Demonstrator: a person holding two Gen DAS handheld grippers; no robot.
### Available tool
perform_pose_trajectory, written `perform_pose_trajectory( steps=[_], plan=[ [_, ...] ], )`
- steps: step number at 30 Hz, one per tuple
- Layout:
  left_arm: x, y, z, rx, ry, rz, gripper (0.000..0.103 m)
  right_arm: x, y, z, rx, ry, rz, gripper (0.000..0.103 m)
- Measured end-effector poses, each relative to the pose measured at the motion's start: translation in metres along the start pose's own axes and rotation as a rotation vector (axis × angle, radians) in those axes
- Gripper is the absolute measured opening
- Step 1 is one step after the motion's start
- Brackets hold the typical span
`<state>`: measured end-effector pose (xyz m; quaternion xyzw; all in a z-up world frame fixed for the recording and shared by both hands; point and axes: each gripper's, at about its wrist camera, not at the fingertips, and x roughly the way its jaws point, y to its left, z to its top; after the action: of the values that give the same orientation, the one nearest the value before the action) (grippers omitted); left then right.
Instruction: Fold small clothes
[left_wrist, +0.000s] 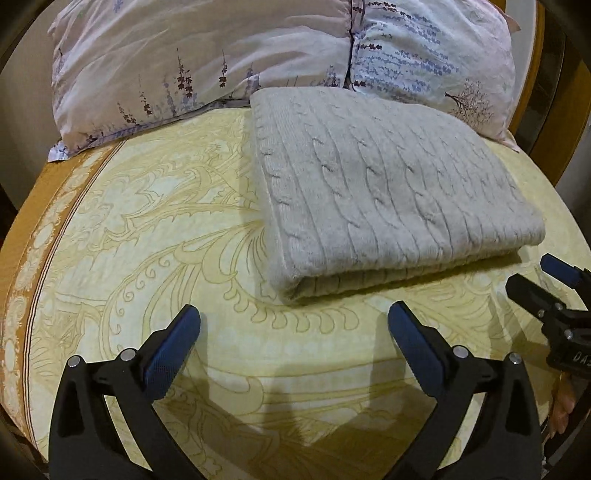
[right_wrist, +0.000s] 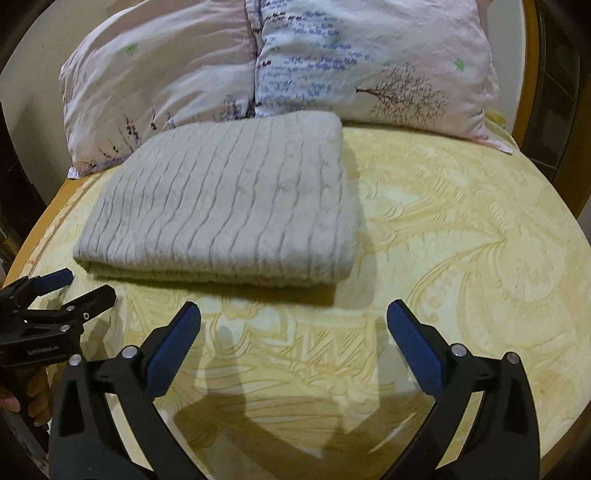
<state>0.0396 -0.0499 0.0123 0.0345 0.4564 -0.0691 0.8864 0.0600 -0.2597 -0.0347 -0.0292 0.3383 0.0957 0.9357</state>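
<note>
Grey cable-knit sweater (left_wrist: 388, 192), folded into a thick, near-square bundle, several layers stacked at the near edge. Raised twisted cables in parallel lines across the top face; edges soft and slightly fuzzy. Near fold rounded, a dark seam between upper and lower layers. In the right wrist view the knit slightly blurred, cables as wavy lines only.

Lying flat on the yellow bedspread (left_wrist: 155, 229), far edge touching or just beside the pillows (left_wrist: 207, 55); cannot tell which. Well clear of both grippers.

Left gripper (left_wrist: 293, 323) wide open, nothing between the blue pads, hovering over bare bedspread just short of the sweater's near fold. Right gripper (right_wrist: 293, 321) likewise spread wide and empty, near the bundle's near right corner. Each gripper visible at the edge of the other's view, jaws apart; fingers of a hand (right_wrist: 35, 402) wrapped round the left gripper's handle.

Bedspread pale yellow with large cream scrolls and leaf outlines, an orange-brown patterned band along the left border. Gripper shadows across the cloth in the foreground. Two pillows side by side at the far end, pale pink and white with purple lavender sprigs and a bare-branched tree print. Wooden bed frame (right_wrist: 524, 81) curving round the right side; dark surroundings beyond.
</note>
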Motion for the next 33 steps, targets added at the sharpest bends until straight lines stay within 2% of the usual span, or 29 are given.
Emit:
perform_pose_trajectory(
  steps=[8,33],
  plan=[
    [0.002,-0.002,0.001,0.018,0.008,0.021,0.102,0.005,0.021,-0.005,-0.05,0.02,-0.037,0.101],
    [0.004,-0.001,0.0,0.03,-0.015,0.011,0.102,0.009,0.022,-0.004,-0.048,0.03,-0.053,0.101]
  ],
)
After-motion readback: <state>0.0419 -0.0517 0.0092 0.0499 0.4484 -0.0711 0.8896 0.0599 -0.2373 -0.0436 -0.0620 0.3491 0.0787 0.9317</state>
